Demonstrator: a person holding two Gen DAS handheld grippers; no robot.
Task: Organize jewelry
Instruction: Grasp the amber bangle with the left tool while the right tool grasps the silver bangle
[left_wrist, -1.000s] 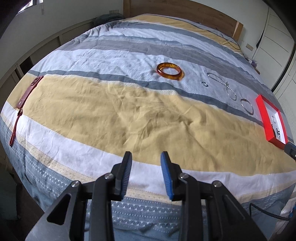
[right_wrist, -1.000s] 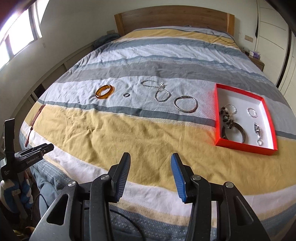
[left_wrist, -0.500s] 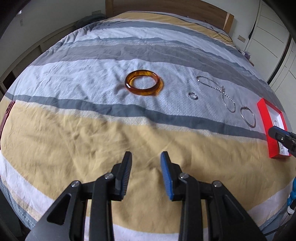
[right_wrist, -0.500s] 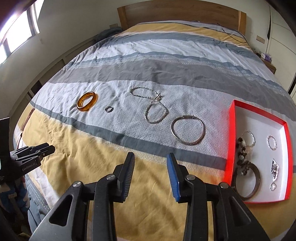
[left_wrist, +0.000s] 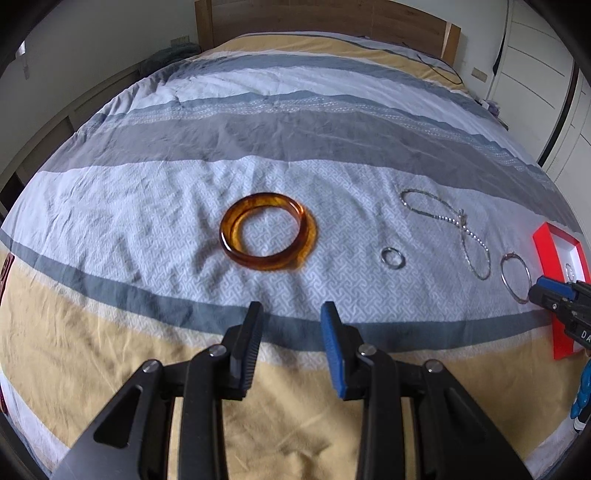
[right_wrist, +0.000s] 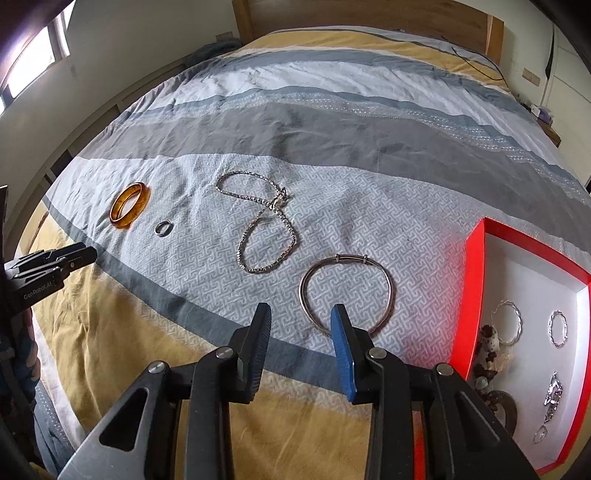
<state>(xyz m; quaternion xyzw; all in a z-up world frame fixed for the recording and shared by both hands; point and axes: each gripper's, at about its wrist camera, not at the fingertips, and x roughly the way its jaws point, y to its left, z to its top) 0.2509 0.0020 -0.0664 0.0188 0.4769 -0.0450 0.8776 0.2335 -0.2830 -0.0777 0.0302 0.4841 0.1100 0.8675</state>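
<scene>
An amber bangle (left_wrist: 267, 236) lies on the striped bedspread just ahead of my open, empty left gripper (left_wrist: 291, 312). To its right lie a small silver ring (left_wrist: 392, 257), a silver chain (left_wrist: 448, 227) and a thin silver bangle (left_wrist: 516, 272). In the right wrist view my open, empty right gripper (right_wrist: 300, 314) hovers at the near edge of the silver bangle (right_wrist: 346, 293); its right finger overlaps the rim. The chain (right_wrist: 263, 229), ring (right_wrist: 163, 227) and amber bangle (right_wrist: 129, 206) lie further left. A red tray (right_wrist: 476, 280) at right holds several pieces.
The bed's wooden headboard (left_wrist: 332, 22) is at the far end, with a black cable (right_wrist: 476, 62) lying near it. A dark red tasselled item (left_wrist: 5, 269) sits at the left bed edge. White cupboards (left_wrist: 546, 85) stand to the right.
Both grippers have moved forward over the bed. The left has closed in on the amber bangle, the right on the silver bangle. Both stay open.
</scene>
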